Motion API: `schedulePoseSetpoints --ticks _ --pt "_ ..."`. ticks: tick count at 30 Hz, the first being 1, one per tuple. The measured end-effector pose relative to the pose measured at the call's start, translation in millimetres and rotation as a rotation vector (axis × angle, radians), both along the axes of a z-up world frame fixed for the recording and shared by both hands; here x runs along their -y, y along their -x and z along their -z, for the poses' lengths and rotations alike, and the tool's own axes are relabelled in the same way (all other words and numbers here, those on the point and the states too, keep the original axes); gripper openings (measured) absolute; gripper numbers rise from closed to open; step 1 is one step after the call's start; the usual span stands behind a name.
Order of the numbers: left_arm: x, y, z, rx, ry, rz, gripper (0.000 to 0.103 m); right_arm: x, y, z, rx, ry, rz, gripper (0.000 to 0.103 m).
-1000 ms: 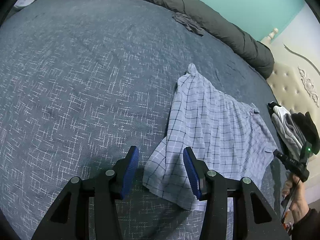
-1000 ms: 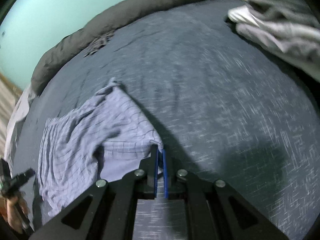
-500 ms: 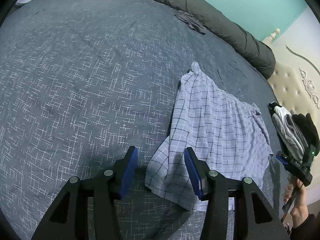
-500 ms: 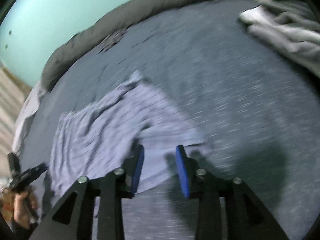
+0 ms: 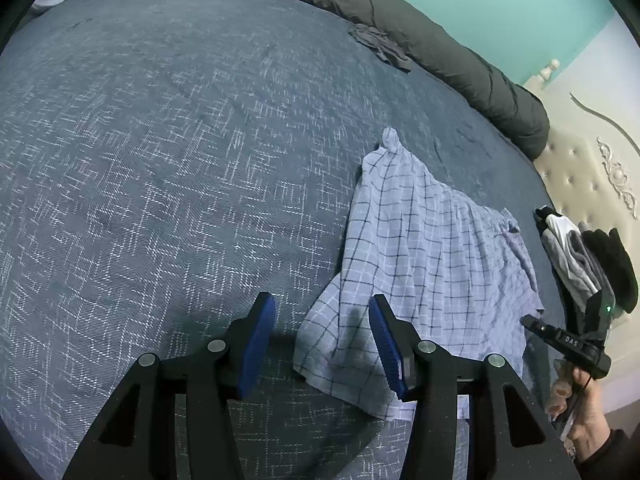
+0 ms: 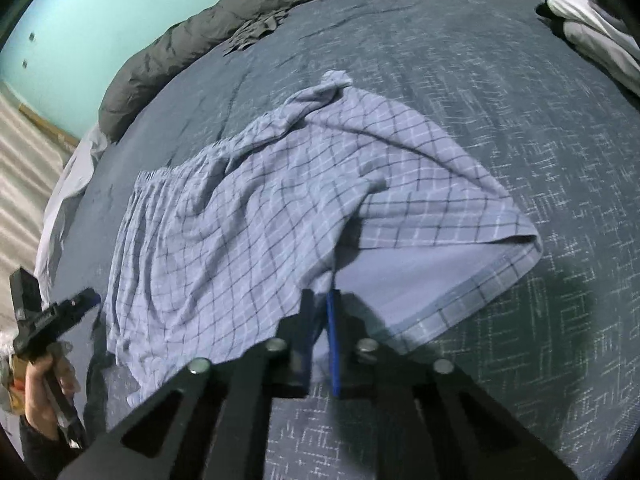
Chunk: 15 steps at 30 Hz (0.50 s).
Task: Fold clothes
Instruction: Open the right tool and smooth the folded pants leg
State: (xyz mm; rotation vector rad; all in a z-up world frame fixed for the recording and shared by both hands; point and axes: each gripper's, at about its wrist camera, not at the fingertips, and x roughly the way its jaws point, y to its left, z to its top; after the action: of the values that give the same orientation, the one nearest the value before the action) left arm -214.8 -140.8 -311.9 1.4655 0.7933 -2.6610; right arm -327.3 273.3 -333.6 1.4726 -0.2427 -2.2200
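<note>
Left wrist view. Your left gripper (image 5: pixel 322 344): jaws about half open, nothing pinched. The near corner of the checked shorts (image 5: pixel 432 264) lies between the blue pads; the cloth is not pressed by either pad. The shorts lie spread on the blue-grey bedspread (image 5: pixel 160 160), right of centre. Beyond: a dark rolled duvet (image 5: pixel 460 56) along the far edge, a pile of grey, white and black clothes (image 5: pixel 588 256) at the right. Your right hand (image 5: pixel 580 416) shows at the lower right edge.

Right wrist view. Your right gripper (image 6: pixel 320 320): jaws have just been closing and now stand closed, pinching the near edge of the shorts' (image 6: pixel 280 200) top layer. That layer rises toward the pads, baring the plain inner side near the hem. Your left hand (image 6: pixel 44 384) shows at the lower left.
</note>
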Motion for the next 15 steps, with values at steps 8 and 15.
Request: schedulePoseSetpoints --ticks 8,15 --pt "3.6 -2.6 -4.9 -0.011 -0.01 -0.007 0.053 -8.8 -12.3 -25.2 -0.052 -0.014 -0.004 0.0" --pt "3.5 -4.2 -6.8 -0.015 -0.012 -0.004 0.053 -2.2 2.9 -16.0 -0.055 0.003 0.042 0.032"
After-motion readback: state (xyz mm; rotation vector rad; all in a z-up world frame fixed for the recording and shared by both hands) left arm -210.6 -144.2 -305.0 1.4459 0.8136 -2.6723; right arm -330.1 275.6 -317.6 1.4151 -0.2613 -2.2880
